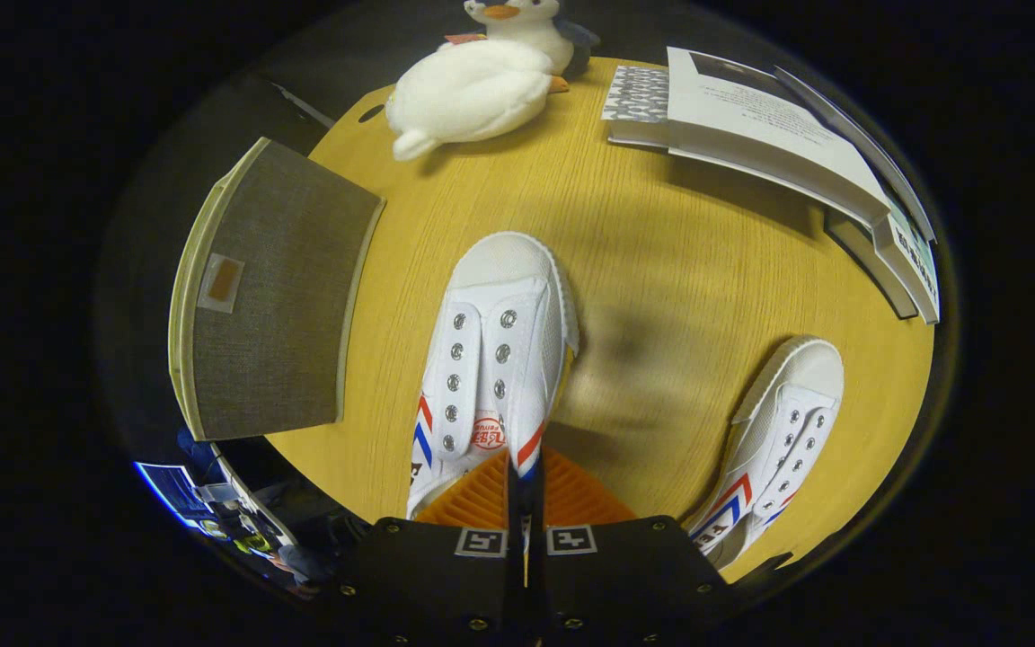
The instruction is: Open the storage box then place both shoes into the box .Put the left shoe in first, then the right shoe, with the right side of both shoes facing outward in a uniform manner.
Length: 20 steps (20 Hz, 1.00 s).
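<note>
The storage box point(266, 288) stands at the bench's point(661, 270) left edge, lid open. The gripper point(525, 481) is pinched narrow on the collar of the held shoe point(490, 359), probably the left one, next needing a swing leftward into the box. The second shoe point(774, 431) waits right, near the edge; open bench lies between.

Gripper point(525, 490) fingers pinched nearly together on the collar edge of the near white shoe point(492, 359); that shoe points away along the fingers and casts a shadow on the round wooden table point(661, 261). Second white shoe point(774, 440) lies well off to the right on the table. Storage box point(270, 288) sits left, lid raised. Beyond: plush penguin point(477, 85), stack of books point(778, 135).
</note>
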Each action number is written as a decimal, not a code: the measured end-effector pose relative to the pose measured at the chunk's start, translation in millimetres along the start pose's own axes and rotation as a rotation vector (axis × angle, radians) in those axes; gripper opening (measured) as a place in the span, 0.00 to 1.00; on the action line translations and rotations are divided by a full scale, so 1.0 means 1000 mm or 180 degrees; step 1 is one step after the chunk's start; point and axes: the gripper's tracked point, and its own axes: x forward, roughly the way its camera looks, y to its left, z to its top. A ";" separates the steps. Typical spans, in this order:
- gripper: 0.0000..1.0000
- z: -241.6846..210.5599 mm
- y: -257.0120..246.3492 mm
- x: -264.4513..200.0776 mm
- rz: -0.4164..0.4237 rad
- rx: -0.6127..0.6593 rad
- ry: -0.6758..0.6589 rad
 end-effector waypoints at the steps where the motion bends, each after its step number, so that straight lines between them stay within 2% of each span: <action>1: 0.02 0.001 0.003 -0.009 0.0018 -0.0003 -0.0008; 6: 0.02 0.017 0.028 -0.062 0.0087 -0.0100 -0.0186; 12: 0.02 0.050 0.081 -0.123 0.0237 -0.0322 -0.0487; 20: 0.02 0.088 0.167 -0.151 0.0432 -0.0626 -0.0669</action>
